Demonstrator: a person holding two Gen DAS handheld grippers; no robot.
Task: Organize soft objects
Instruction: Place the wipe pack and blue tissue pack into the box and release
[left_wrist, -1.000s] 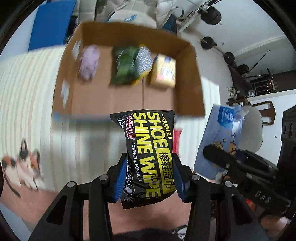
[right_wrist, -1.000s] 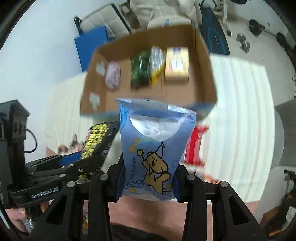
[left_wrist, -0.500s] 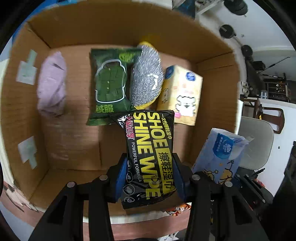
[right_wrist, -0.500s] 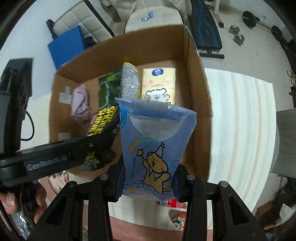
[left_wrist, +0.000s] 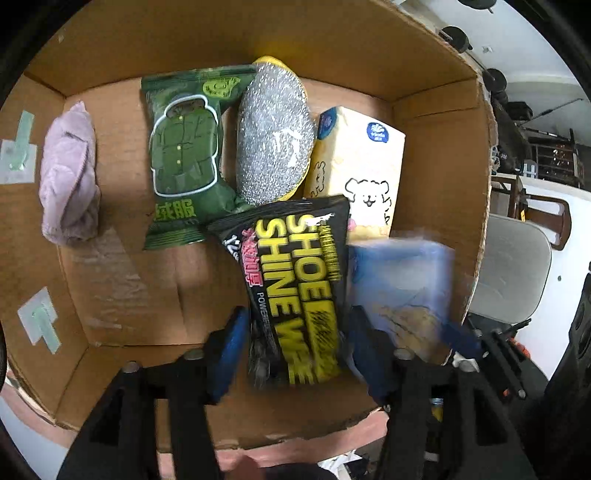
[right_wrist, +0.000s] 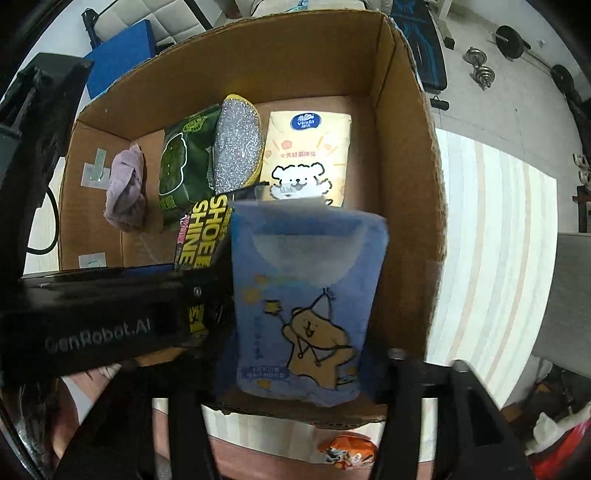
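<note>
With the left claw (left_wrist: 295, 332) apparently spread around the shoe-wipe pack (left_wrist: 299, 288) and the right claw's (right_wrist: 299, 354) grip on the blurred blue tissue pack (right_wrist: 306, 295) unclear, both packs could tumble onto the yellow tissue pack (left_wrist: 358, 162) ahead.

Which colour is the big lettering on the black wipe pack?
Yellow, clearest in the left wrist view.

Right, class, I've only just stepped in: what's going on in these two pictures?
A person is packing soft goods into a cardboard box with a handheld gripper in each hand. The left gripper has a black shoe shine wipes pack between its jaws, which look slack, and the right gripper carries a blue tissue pack; both packs are over the near right part of the box. Already lying inside are a purple cloth, a green packet, a silver scrubber and a yellow tissue pack.
</note>
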